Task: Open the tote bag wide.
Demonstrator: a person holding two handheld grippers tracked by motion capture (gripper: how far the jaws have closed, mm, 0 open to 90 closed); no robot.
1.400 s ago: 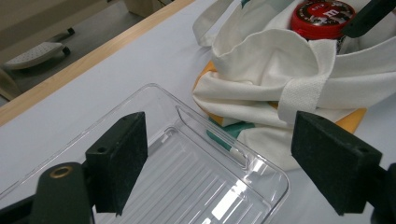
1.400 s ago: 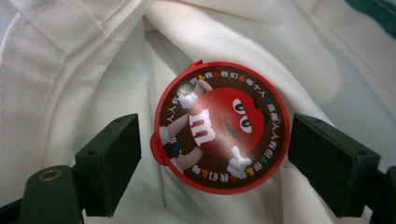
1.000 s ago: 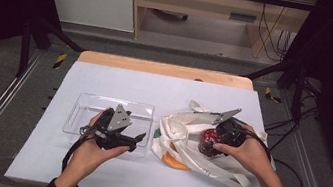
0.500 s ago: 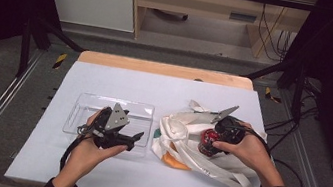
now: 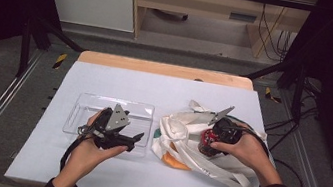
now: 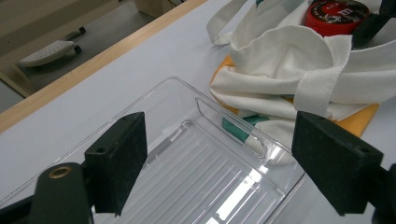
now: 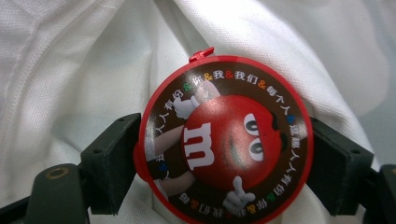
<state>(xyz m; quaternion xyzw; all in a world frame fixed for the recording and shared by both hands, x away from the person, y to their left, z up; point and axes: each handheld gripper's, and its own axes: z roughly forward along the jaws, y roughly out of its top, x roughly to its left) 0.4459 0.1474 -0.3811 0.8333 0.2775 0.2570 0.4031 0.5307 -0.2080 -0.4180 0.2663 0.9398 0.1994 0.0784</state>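
M&M's tub (image 7: 224,140), red-lidded with a cartoon candy character and ringed text on top, sits squarely between the jaws of the right gripper (image 7: 224,154); both black pads press its rim, one on each side, so the gripper is pinching it after its jaws closed a touch just now. Just behind and around the tub lies the crumpled white cloth bag (image 7: 84,60), the tub nested in its folds. From above, the right gripper (image 5: 216,132) and the person's hand rest on that bag (image 5: 183,131) at the right of the desk (image 5: 155,86).

The left gripper (image 6: 219,158) is spread wide with nothing between its pads, poised over a clear plastic tray (image 6: 196,172). Beyond the tray's far rim lie the bag's straps, an orange sheet (image 6: 359,119) under the cloth, and farther off the tub's red lid (image 6: 334,16).
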